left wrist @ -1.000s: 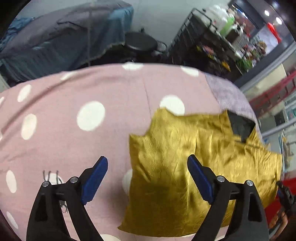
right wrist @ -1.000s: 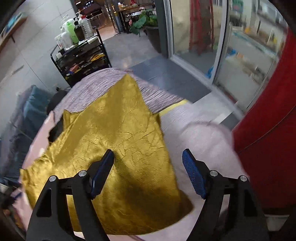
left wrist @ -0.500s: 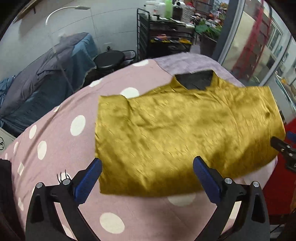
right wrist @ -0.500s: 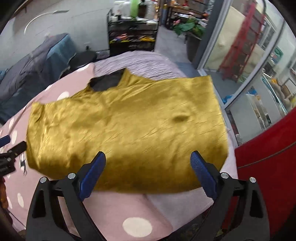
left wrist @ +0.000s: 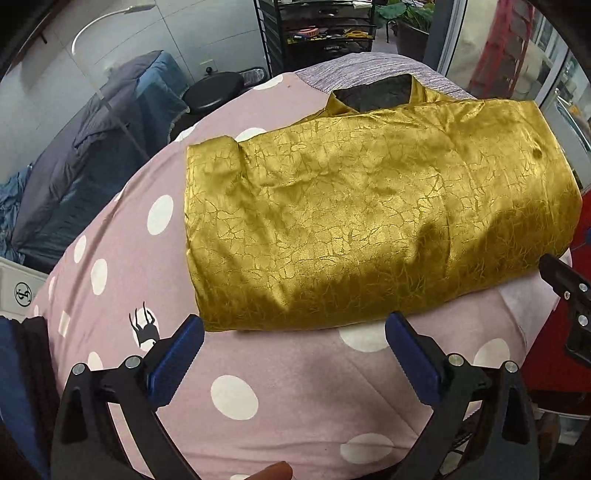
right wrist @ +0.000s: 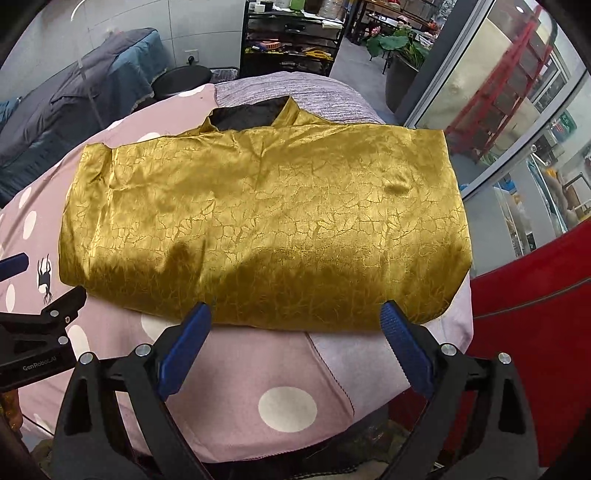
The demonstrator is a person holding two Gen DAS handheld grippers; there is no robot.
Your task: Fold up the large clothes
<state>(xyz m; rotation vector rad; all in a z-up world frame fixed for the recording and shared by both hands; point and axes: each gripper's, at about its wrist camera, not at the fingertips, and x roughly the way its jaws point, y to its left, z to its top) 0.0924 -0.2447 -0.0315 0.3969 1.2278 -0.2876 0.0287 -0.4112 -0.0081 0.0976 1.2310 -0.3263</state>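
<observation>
I can read "GenRobot.AI" in small grey letters on the black body of my left gripper [right wrist: 33,345]. No other words are clear.

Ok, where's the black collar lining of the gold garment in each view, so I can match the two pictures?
Left wrist view: black collar lining sits top centre-right, at the gold garment's far edge.
Right wrist view: the lining sits upper left of centre, again at the garment's far edge.
Shared landmark: the black wire rack beyond the bed, top centre in both.
</observation>
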